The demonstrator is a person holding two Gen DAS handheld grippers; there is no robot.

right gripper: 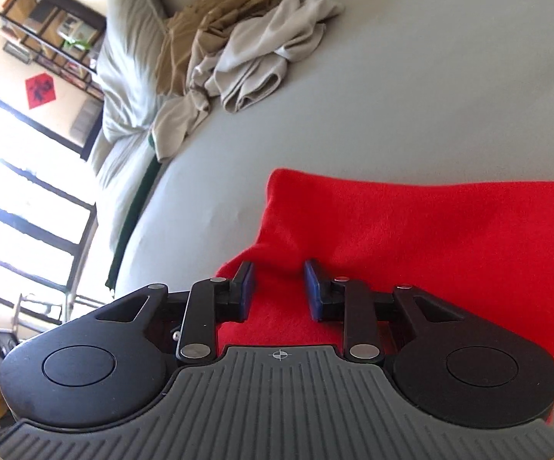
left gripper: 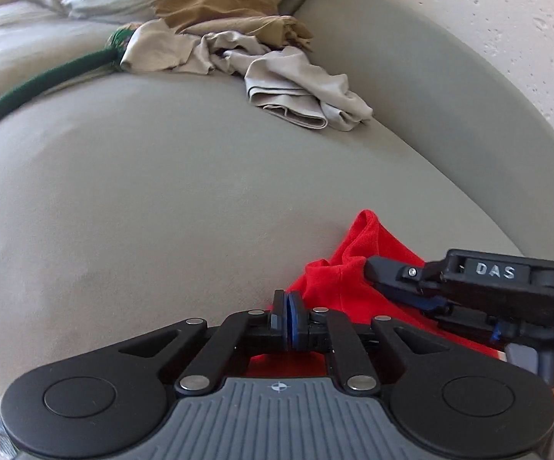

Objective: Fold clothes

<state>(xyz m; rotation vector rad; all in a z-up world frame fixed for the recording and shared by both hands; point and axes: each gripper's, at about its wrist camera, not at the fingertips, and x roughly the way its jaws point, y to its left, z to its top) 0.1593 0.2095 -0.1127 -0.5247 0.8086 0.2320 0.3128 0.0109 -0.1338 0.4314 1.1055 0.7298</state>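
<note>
Currently, status by item:
Surface: grey upholstered sofa seat (right gripper: 430, 76) carries all the laundry.
Work item: bright red fleece garment (right gripper: 411, 230) lies at the near edge of the seat, mostly flat, with one corner raised in a bunched ridge.
Left gripper (left gripper: 290, 316): pads pressed together at the near edge of the red fleece; whether a fold of cloth sits between them cannot be told. Probable purpose: to pin that edge while the other side is worked.
Right gripper (right gripper: 279, 287): fingers apart, one on either side of a strip of fleece, no pad pressing it; positioned, apparently, to take a fresh hold for the fold.
Waiting stock: crumpled beige and tan clothes (right gripper: 246, 57) heaped at the far edge against the pale back cushion (right gripper: 123, 57), well apart from the work item.
</note>
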